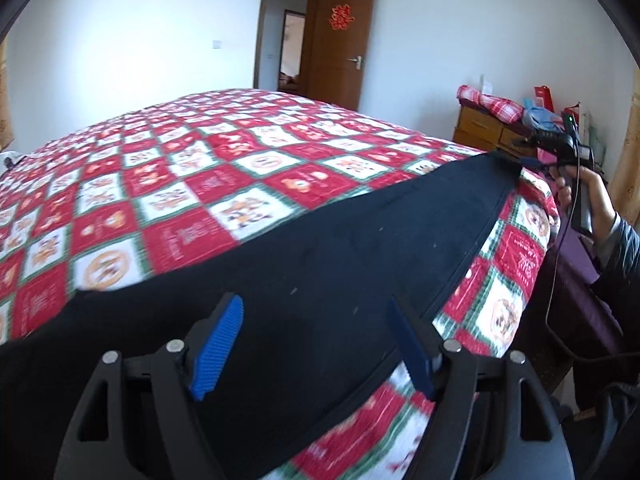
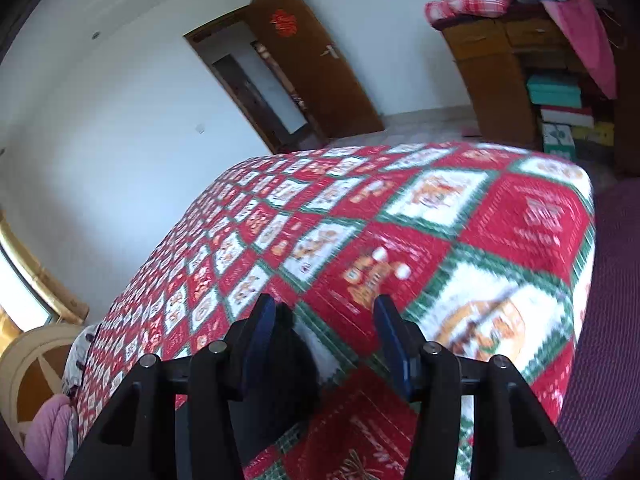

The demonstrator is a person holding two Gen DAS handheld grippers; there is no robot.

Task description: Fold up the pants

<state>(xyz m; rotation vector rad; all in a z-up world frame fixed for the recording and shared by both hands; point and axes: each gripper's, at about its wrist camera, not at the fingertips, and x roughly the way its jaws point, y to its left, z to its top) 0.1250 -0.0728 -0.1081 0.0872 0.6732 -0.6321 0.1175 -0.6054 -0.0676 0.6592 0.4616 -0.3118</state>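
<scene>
Where the red, white and green patchwork quilt (image 1: pixel 192 184) covers the bed, the black pants (image 1: pixel 328 264) lie stretched in a long flat band along the near edge, running from the lower left of the left wrist view up to the far right corner. The cloth looks dark and plain, smooth over most of its length, with a seam line along the side nearest the bed's edge and a few pale flecks of lint on it.

The left gripper (image 1: pixel 316 344) hovers above the pants with its blue-padded fingers (image 1: pixel 218 346) spread wide apart and no cloth between them.

Only the left wrist view shows the whole garment, and only it shows the person's hand (image 1: pixel 588 196) and grey sleeve holding the right gripper (image 1: pixel 532 152) at the far end of the pants, just beside the cloth's tip; from there its jaws cannot be read.

The right wrist view shows what the other cannot: the right gripper's jaws stand parted, with a small bunch of black fabric lying against the inner face of the left finger (image 2: pixel 260 344), the other finger clear of it. That view also takes in the wooden dresser (image 2: pixel 496 80).
</scene>
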